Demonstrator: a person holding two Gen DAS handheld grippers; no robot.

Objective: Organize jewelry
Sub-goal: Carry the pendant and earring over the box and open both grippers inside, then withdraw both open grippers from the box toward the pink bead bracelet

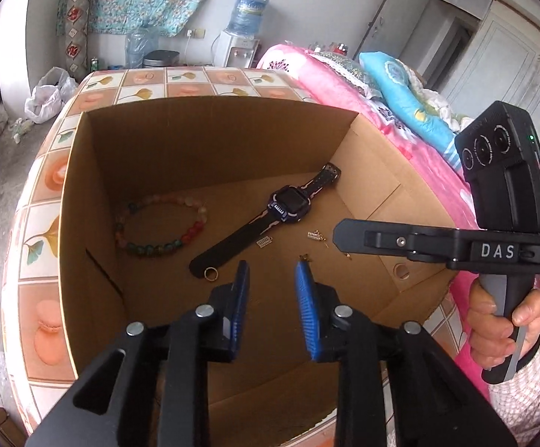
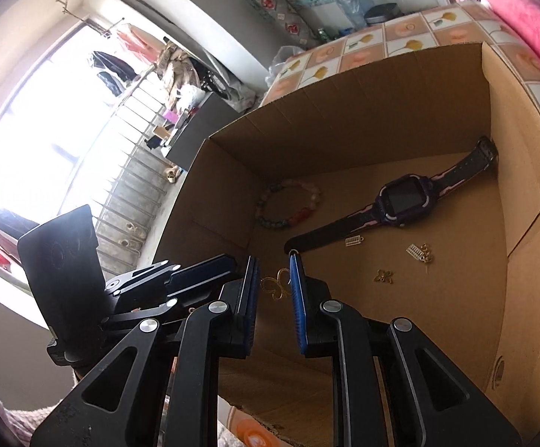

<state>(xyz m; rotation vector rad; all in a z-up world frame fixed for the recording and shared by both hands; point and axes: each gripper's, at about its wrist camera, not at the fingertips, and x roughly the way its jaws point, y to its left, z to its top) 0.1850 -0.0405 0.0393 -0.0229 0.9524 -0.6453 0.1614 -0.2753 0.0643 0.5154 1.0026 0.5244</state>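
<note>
A cardboard box (image 1: 214,141) holds a black watch (image 1: 286,206), a coloured bead bracelet (image 1: 160,229), a gold ring (image 1: 211,273) and small gold charms (image 1: 316,235). My left gripper (image 1: 271,279) is open and empty above the box floor. My right gripper (image 2: 274,279) hovers over the box with a gold butterfly charm (image 2: 275,286) between its blue pads; the jaws stand slightly apart, touching the charm. In the right wrist view I see the watch (image 2: 404,201), bracelet (image 2: 288,205) and another butterfly charm (image 2: 383,276).
The box sits on a tiled floral surface (image 1: 46,231). A pink bed (image 1: 344,82) with a blue pillow lies to the right. The right gripper body (image 1: 456,246) reaches over the box's right wall. A window with railing (image 2: 65,141) is at the left.
</note>
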